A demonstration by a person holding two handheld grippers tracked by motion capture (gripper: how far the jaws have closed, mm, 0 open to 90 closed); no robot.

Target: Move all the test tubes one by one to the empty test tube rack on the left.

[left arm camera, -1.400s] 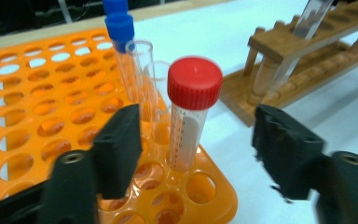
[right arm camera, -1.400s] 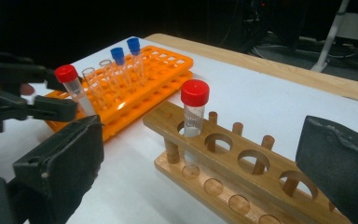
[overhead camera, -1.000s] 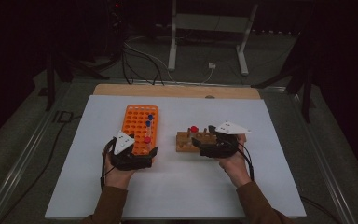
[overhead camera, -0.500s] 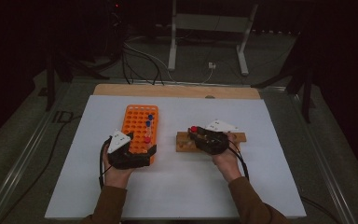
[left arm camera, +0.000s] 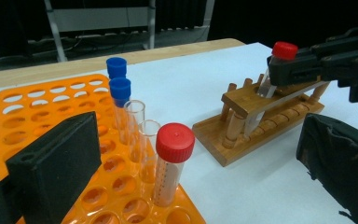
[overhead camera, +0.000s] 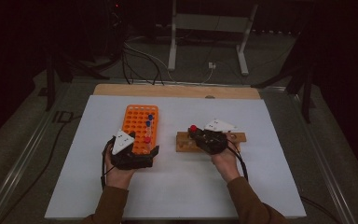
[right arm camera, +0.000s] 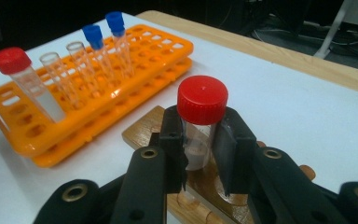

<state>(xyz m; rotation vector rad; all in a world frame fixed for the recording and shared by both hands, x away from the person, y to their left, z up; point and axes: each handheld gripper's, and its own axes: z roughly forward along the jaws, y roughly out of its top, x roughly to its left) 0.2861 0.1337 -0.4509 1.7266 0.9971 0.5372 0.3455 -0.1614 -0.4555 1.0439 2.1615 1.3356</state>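
One red-capped tube (right arm camera: 198, 122) sitting clamped just under its cap in the right hand-held gripper (right arm camera: 200, 140), lower end reaching into the wooden rack (left arm camera: 256, 122) on the table (overhead camera: 261, 186). Possibly binding against the rack's top board if tilting, since leaning noticeably in the left gripper view; also possibly slipping on the smooth wall. Left hand-held gripper (overhead camera: 133, 156) resting at the near end of the orange rack (overhead camera: 137, 123), jaws standing wide either side of its corner, gripping nothing.
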